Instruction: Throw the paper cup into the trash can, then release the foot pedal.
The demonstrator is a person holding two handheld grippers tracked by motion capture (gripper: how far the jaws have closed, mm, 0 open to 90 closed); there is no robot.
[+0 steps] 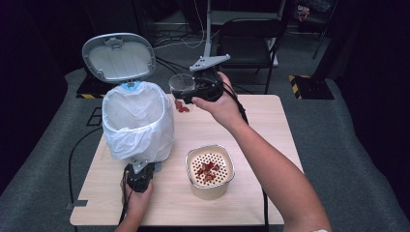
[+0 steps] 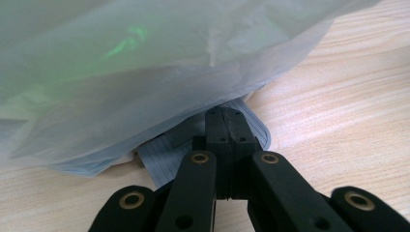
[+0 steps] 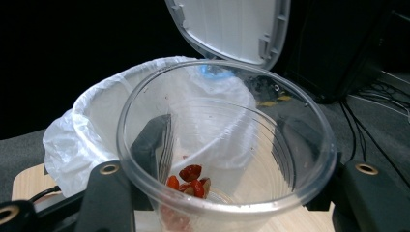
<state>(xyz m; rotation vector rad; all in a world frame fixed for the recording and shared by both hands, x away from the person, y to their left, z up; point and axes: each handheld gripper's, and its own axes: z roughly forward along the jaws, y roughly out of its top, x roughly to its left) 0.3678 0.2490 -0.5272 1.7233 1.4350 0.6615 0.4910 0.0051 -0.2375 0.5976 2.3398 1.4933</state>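
Note:
My right gripper (image 1: 192,90) is shut on a clear plastic cup (image 1: 180,83), held tilted above the far part of the wooden table (image 1: 263,128), just right of the bin's rim. In the right gripper view the cup (image 3: 290,145) sits between the jaws with a few red fruit pieces (image 3: 191,180) at its bottom. A small bin lined with a white bag (image 1: 138,121) stands at the left, its grey lid (image 1: 118,57) raised. My left gripper (image 1: 140,178) is shut, its tips (image 2: 225,118) pressed on the bin's grey ribbed pedal (image 2: 157,162) under the bag (image 2: 145,72).
A cream pot with a perforated insert (image 1: 209,170) holding red pieces stands near the table's front middle. A few red pieces (image 1: 182,107) lie on the table below the cup. A black chair (image 1: 251,34) stands beyond the table; a cable (image 1: 72,150) runs along the left.

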